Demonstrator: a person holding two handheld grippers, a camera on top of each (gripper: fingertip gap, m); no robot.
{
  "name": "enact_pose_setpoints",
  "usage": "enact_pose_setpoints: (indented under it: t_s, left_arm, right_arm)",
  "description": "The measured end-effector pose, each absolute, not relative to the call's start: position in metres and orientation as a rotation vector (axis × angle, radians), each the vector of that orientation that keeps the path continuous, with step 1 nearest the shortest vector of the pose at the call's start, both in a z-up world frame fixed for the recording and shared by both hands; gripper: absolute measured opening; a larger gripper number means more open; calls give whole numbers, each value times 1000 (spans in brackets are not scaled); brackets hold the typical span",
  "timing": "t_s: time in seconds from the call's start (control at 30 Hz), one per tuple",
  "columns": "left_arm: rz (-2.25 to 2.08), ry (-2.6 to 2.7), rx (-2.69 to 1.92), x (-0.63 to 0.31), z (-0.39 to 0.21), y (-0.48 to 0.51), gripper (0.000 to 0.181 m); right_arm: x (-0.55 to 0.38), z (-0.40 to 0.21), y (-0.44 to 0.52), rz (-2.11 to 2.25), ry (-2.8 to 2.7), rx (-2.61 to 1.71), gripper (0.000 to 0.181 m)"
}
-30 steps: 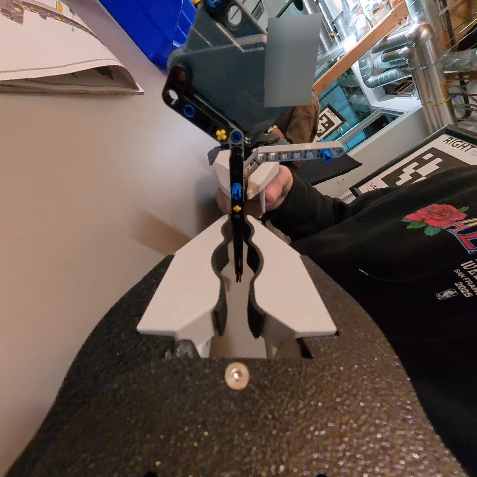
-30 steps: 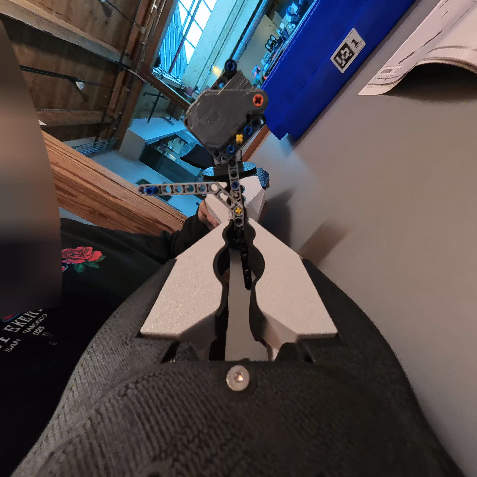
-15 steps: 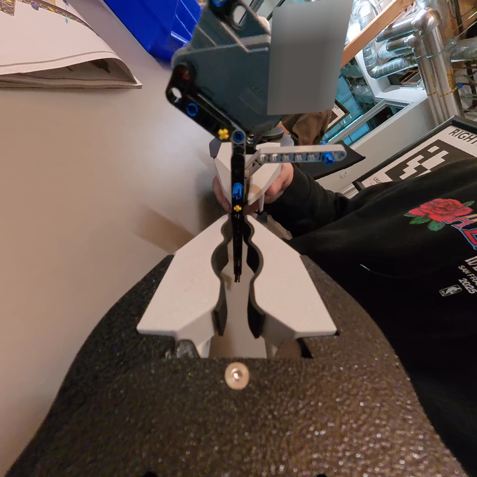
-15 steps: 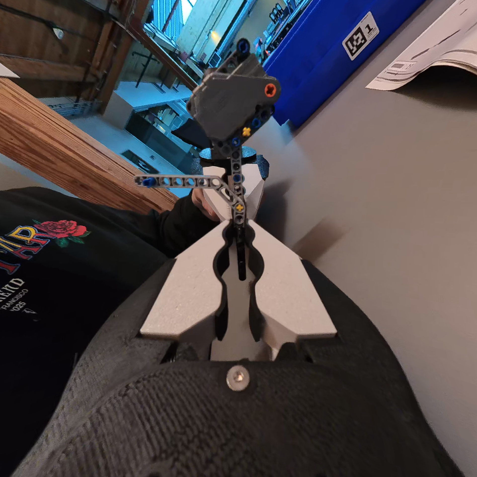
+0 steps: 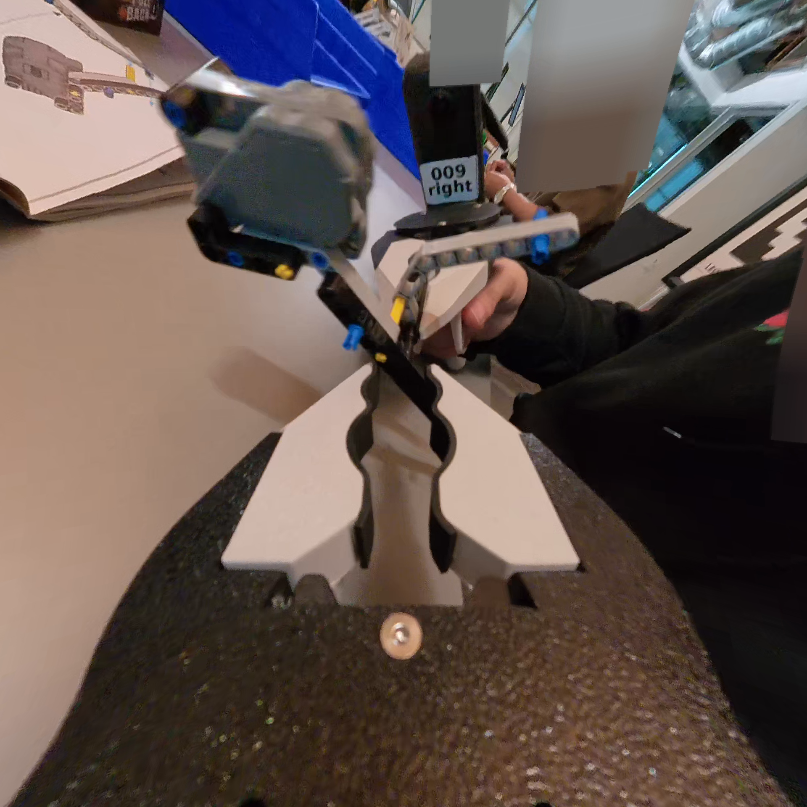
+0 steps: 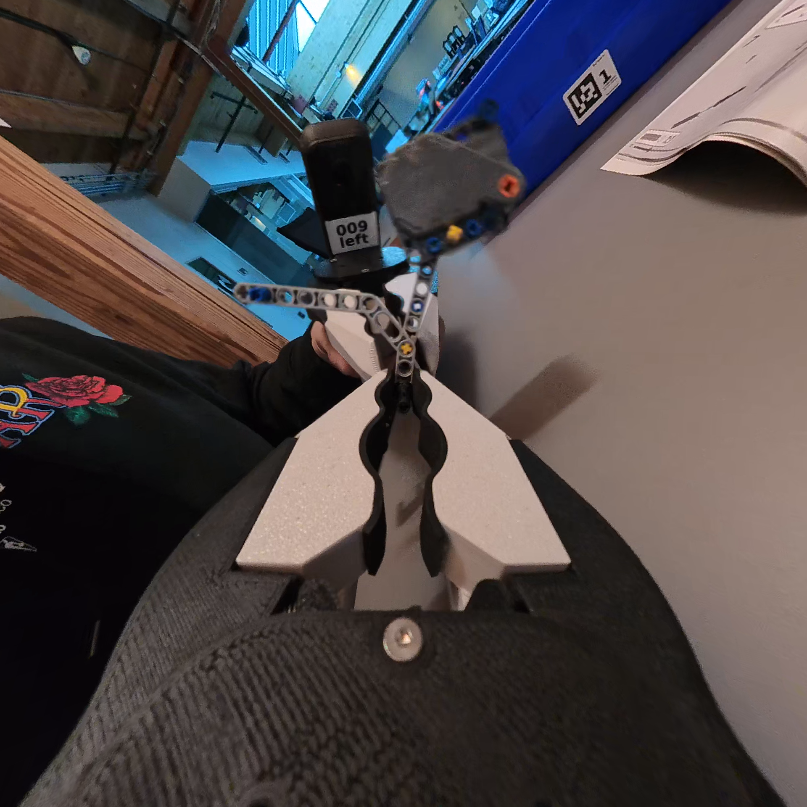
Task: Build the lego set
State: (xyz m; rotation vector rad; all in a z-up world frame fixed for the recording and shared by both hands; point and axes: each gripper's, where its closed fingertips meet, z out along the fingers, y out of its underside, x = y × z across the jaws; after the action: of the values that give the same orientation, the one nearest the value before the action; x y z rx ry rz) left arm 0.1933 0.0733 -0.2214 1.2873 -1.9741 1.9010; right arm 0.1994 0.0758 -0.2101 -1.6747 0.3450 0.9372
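Note:
A lego assembly is held in the air between my two grippers: a dark grey motor block on a black beam, with a bent light grey beam sticking out sideways. My left gripper stands slightly open, and the black beam lies slanted across its gap. My right gripper is shut on the lower end of the grey beam, with the motor block tilted up and to the right. The two grippers face each other tip to tip. The right gripper's white fingers show in the left wrist view.
An open instruction booklet lies on the grey table, and it also shows in the right wrist view. A blue bin stands behind it. A person's black sweatshirt is close on one side. Left and right tips are no more than a few centimetres apart.
The left gripper's jaws have spread apart. The assembly has tilted: the motor block swung left in the left wrist view, and the black beam now lies slanted instead of straight.

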Motion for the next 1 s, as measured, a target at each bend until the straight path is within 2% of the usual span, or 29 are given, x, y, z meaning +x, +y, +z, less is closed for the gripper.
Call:
enact_pose_setpoints:
  t_s: [0.6,0.87,1.0]
  left_arm:
    - [1863,-2042,1378,196,-228,83,6]
    - [1927,-2253,1211,201,-220,80,6]
    - [1906,-2169,1171,199,-220,76,6]
  right_arm:
    - [202,-218,79,909,394,-1713,5]
    - [206,-211,77,1019,422,-1642,6]
    - [202,-210,77,1030,402,-1651,5]
